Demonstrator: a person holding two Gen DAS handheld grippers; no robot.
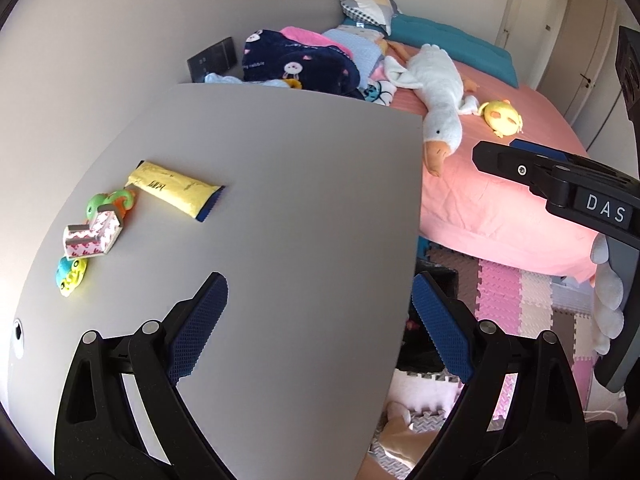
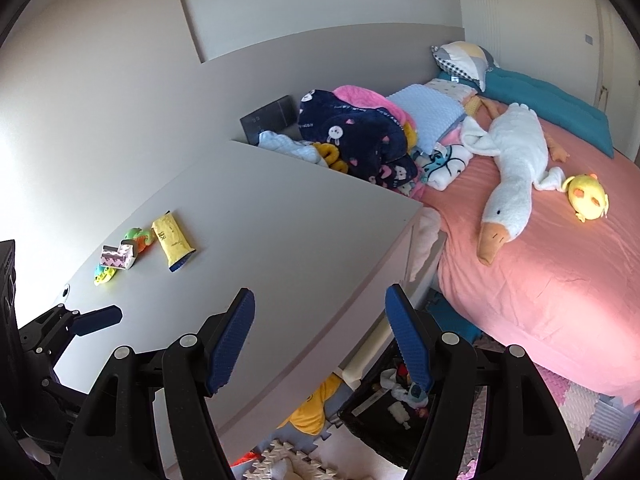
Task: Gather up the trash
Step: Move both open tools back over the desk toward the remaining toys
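Yellow wrapper (image 1: 176, 191) lies flat on the grey tabletop (image 1: 300, 208) at far left, touching a cluster of small toys (image 1: 100, 232), presumably discarded there. Left gripper (image 1: 320, 328) and right gripper (image 2: 320, 340) both hover released and empty, with the wrapper well ahead and left of their jaws.

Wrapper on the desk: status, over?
Both tongs open, empty: left, right. Yellow wrapper flat on desk, untouched, toys touching its far end. Path across the desk clear.
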